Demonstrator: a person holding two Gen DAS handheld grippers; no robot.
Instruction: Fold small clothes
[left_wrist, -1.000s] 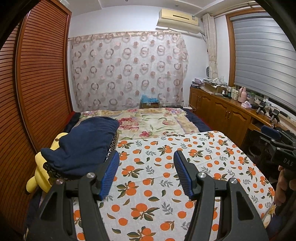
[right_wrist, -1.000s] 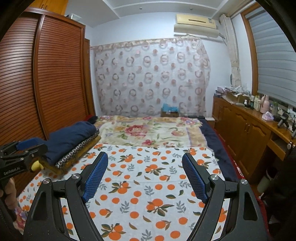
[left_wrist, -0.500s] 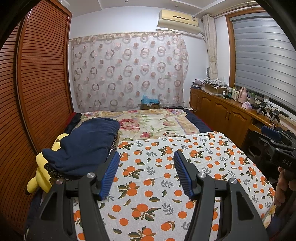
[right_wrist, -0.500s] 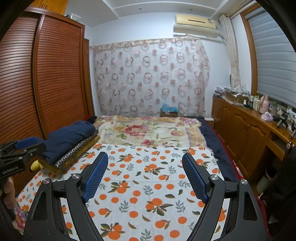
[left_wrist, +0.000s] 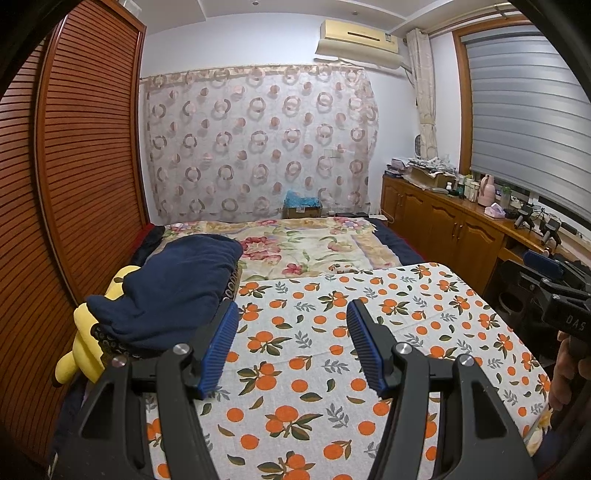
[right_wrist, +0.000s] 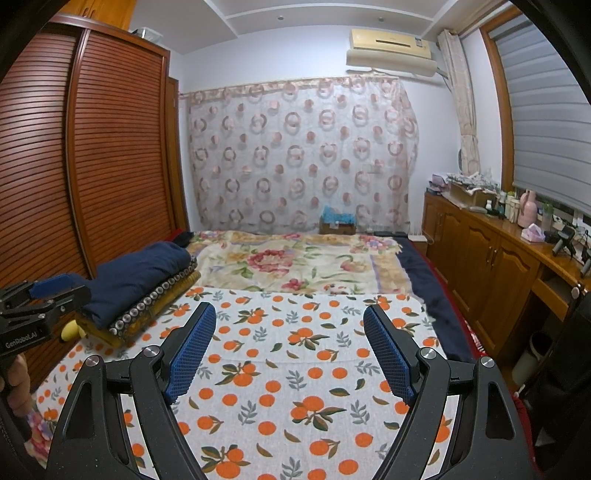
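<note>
A stack of folded clothes, dark navy (left_wrist: 181, 284) on top with a patterned and a mustard piece below (right_wrist: 147, 306), lies at the bed's left edge. My left gripper (left_wrist: 291, 314) hovers open over the orange-print sheet (left_wrist: 314, 354), just right of the stack, nothing between its blue pads. My right gripper (right_wrist: 290, 317) is open wider above the same sheet (right_wrist: 280, 369), also empty. Each gripper shows at the edge of the other's view: the right one (left_wrist: 550, 291), the left one (right_wrist: 40, 302). No loose garment lies on the sheet.
A yellow plush toy (left_wrist: 85, 343) is wedged beside the stack against the slatted wardrobe (left_wrist: 74, 177). A floral blanket (left_wrist: 303, 243) covers the far half of the bed. A wooden cabinet (right_wrist: 491, 273) with bottles runs along the right wall under the window.
</note>
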